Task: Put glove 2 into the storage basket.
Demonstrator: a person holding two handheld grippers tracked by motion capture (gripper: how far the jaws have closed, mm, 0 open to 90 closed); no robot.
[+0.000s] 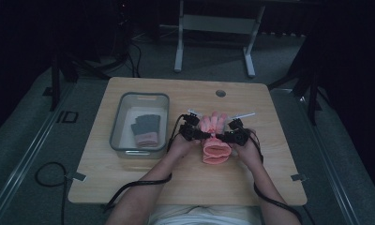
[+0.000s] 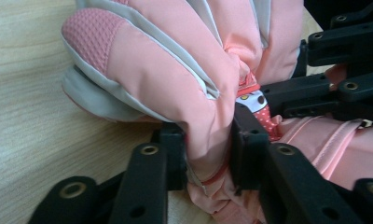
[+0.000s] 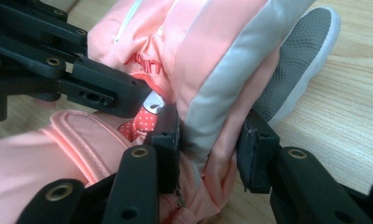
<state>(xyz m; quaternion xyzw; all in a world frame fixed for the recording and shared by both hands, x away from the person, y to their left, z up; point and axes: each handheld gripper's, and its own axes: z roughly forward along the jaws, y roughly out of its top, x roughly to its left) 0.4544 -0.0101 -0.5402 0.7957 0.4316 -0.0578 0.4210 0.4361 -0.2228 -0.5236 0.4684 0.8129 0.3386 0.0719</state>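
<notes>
A pink padded glove [image 1: 217, 140] with grey trim lies at the middle of the wooden table [image 1: 185, 183], fingers pointing away, cuff toward the person. My left gripper [image 1: 198, 133] sits at its left side. In the left gripper view the gripper [image 2: 208, 144] is shut on a fold of the glove [image 2: 166, 60] near the thumb. My right gripper [image 1: 228, 136] sits at the glove's right side. In the right gripper view the gripper [image 3: 208, 144] pinches the grey-trimmed edge of the glove [image 3: 212, 56]. Each view also shows the other gripper's black jaws close by on the glove.
A clear plastic bin [image 1: 139, 97] stands on the table's left half, holding a grey glove with a pink cuff [image 1: 146, 126]. A round cable hole [image 1: 220, 93] is near the far edge. Cables trail off the near edge.
</notes>
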